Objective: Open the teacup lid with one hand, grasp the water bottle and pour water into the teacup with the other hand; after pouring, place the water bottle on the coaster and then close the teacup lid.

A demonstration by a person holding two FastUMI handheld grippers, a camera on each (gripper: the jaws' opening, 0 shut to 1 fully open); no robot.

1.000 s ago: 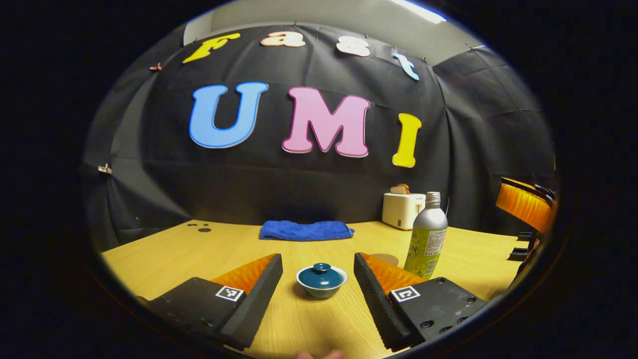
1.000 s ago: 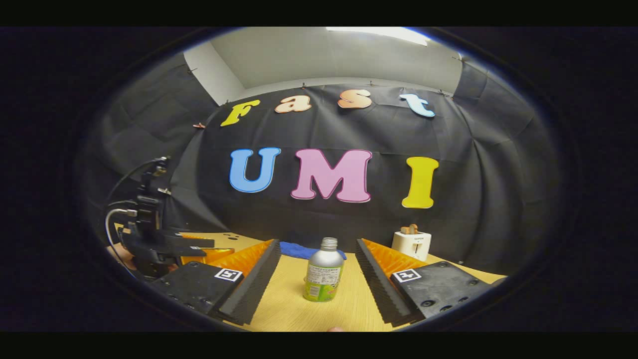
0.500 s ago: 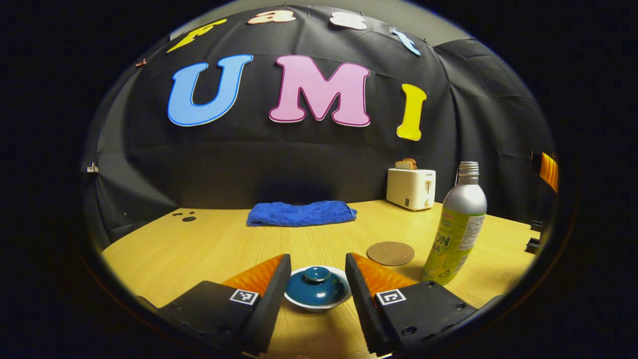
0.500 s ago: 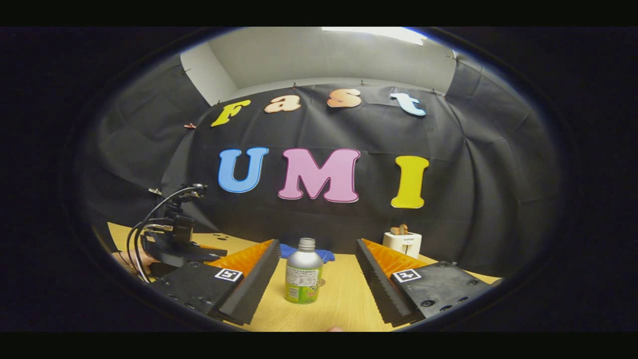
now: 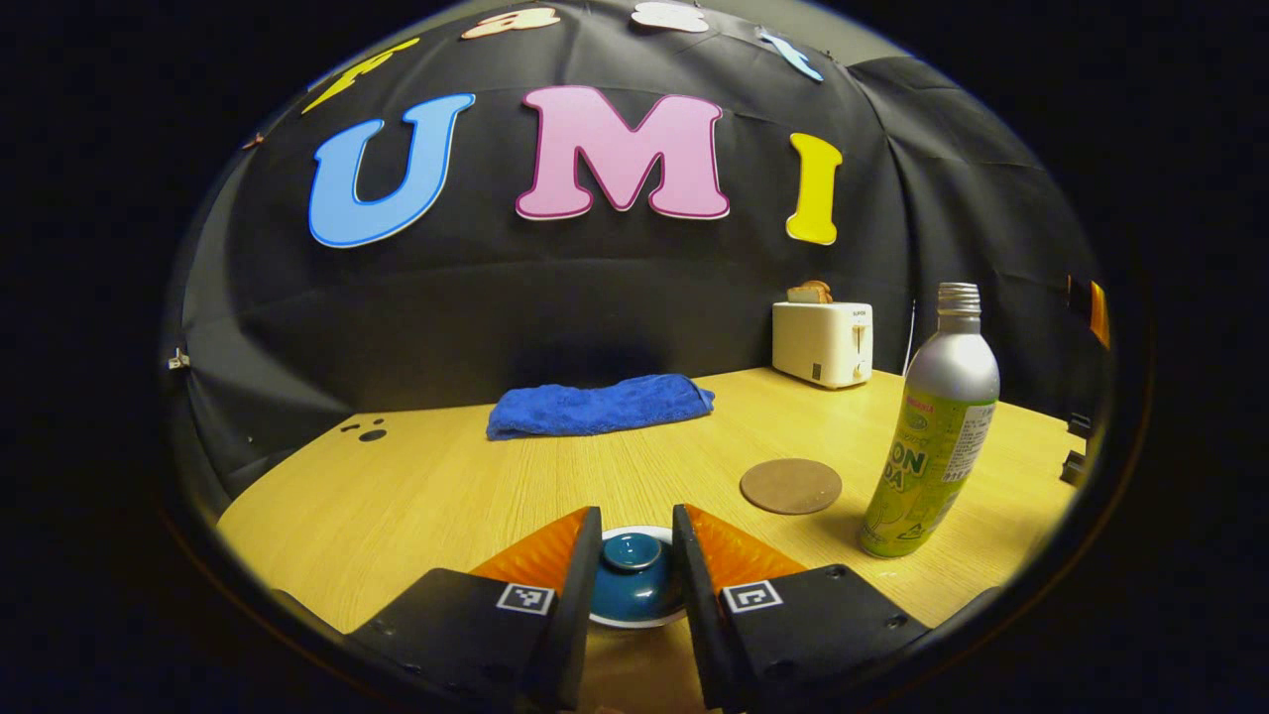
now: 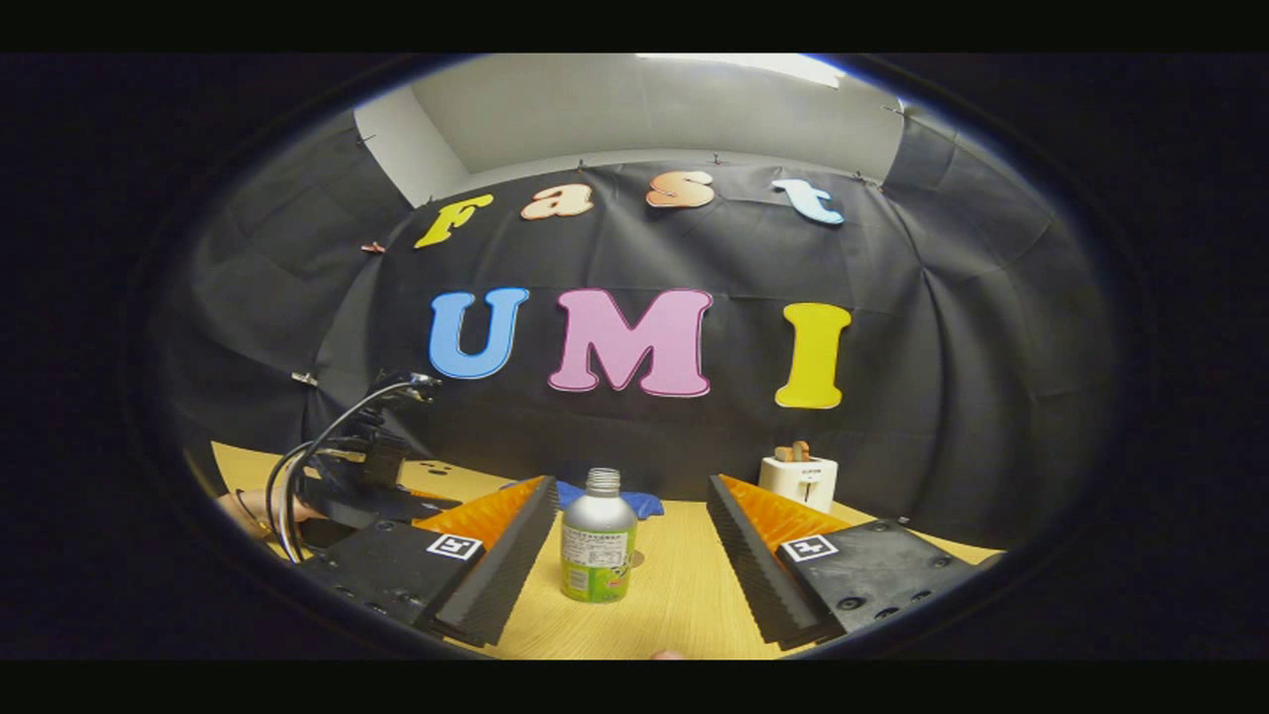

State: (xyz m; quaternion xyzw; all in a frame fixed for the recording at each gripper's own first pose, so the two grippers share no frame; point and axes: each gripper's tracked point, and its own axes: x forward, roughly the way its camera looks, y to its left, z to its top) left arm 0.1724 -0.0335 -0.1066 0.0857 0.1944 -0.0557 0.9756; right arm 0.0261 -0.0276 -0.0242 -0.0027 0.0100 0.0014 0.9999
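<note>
A white teacup (image 5: 639,622) with a dark teal lid (image 5: 634,585) sits on the table between the fingers of my left gripper (image 5: 635,511). The jaws have narrowed to stand close on either side of the lid's knob (image 5: 632,550), with a thin gap on its right. A silver and green water bottle (image 5: 932,436) stands uncapped and upright to the right, next to a round brown coaster (image 5: 790,486). In the right gripper view, my right gripper (image 6: 630,483) is open, with the bottle (image 6: 598,540) ahead of it, nearer its left finger. The left gripper (image 6: 357,486) and a hand (image 6: 248,508) show at the left.
A folded blue towel (image 5: 595,407) lies at the back of the wooden table (image 5: 426,486). A white toaster (image 5: 821,342) with toast stands at the back right. Cables (image 6: 297,466) loop from the left gripper.
My left gripper moved forward and down over the teacup, and its jaws narrowed around the lid's knob. The right gripper drifted slightly, so the bottle sits further left in its view.
</note>
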